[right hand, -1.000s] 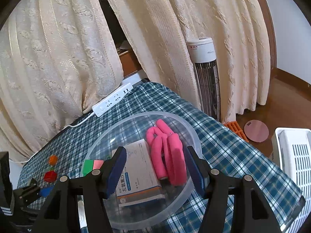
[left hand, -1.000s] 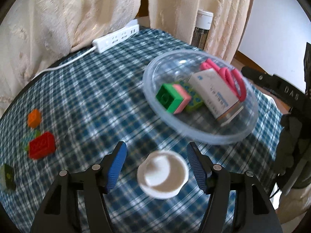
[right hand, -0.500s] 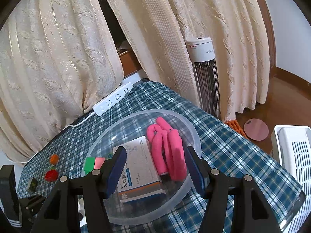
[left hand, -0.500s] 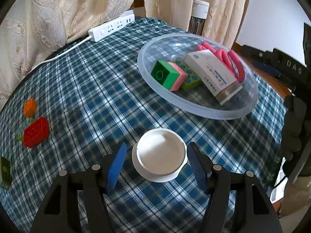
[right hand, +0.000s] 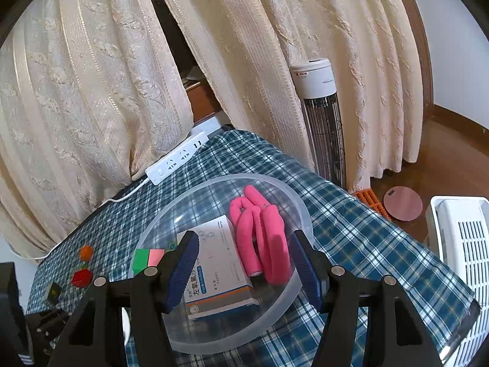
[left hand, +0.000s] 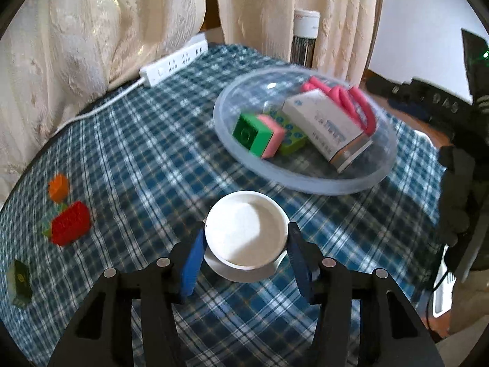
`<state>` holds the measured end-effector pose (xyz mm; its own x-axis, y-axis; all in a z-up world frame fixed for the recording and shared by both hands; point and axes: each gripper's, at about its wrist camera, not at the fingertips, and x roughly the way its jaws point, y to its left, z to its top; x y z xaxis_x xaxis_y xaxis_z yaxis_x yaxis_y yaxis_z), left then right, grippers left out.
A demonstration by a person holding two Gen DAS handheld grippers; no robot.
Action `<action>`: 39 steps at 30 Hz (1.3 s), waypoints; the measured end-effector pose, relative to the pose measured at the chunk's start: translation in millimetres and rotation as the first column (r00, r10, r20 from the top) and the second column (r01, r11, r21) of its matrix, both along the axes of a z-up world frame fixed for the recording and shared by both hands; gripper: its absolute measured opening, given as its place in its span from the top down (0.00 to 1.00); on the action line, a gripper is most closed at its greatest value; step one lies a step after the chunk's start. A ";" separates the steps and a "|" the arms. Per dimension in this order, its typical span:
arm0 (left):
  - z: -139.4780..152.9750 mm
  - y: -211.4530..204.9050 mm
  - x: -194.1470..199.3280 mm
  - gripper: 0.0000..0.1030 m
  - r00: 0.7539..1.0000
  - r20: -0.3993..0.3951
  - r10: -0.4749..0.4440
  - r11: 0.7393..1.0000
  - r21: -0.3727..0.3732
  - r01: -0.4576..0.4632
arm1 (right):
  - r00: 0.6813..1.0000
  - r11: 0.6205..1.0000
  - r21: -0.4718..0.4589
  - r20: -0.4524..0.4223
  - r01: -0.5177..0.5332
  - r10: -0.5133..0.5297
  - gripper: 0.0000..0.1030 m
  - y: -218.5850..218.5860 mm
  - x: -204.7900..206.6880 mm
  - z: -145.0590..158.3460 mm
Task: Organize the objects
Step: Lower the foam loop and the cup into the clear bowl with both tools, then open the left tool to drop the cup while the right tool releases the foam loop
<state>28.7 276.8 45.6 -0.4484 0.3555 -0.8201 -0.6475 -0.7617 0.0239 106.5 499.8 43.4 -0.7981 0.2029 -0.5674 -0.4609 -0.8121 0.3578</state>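
My left gripper (left hand: 244, 253) is shut on a small white cup (left hand: 246, 234), held above the checked tablecloth, near the clear plastic bowl (left hand: 376, 171). The bowl holds a green-and-pink block (left hand: 258, 134), a green studded brick (left hand: 292, 139), a white medicine box (left hand: 327, 128) and a pink looped tube (left hand: 351, 101). My right gripper (right hand: 244, 269) is open and empty, above the same bowl (right hand: 293, 293), over the box (right hand: 214, 266) and pink tube (right hand: 262, 238).
On the cloth at left lie a red brick (left hand: 70, 223), an orange piece (left hand: 58, 186) and a dark green block (left hand: 20, 279). A white power strip (left hand: 174, 61) lies by the curtains. A tower heater (right hand: 321, 116) and a white basket (right hand: 461, 250) stand beyond the table's right edge.
My left gripper has closed on the white cup and lifted it off the cloth. The right gripper has barely moved and stays open.
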 end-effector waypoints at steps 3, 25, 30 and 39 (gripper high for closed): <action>10.3 9.2 -1.4 0.48 1.000 -0.017 -0.020 1.000 0.023 0.021 | 1.000 1.000 -0.003 -0.004 0.002 -0.002 0.36 0.9 0.7 0.2; 11.0 72.3 -28.7 0.46 0.995 -0.062 -0.081 0.990 0.110 0.087 | 1.000 1.000 -0.018 -0.002 0.016 -0.016 0.36 8.0 3.3 -4.1; 12.2 66.1 -28.8 0.46 0.996 -0.059 -0.070 0.990 0.116 0.076 | 1.000 1.000 -0.013 -0.002 0.008 -0.008 0.36 4.0 2.1 -2.2; 10.6 55.5 -28.6 0.46 0.998 -0.044 -0.043 0.993 0.108 0.048 | 1.000 1.000 -0.002 -0.004 -0.009 0.009 0.36 -6.0 0.8 2.6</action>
<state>0.1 332.3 56.2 -0.4624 0.4624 -0.7566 -0.6817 -0.7311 -0.0302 107.3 493.8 46.0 -0.8022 0.1941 -0.5647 -0.4519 -0.8155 0.3616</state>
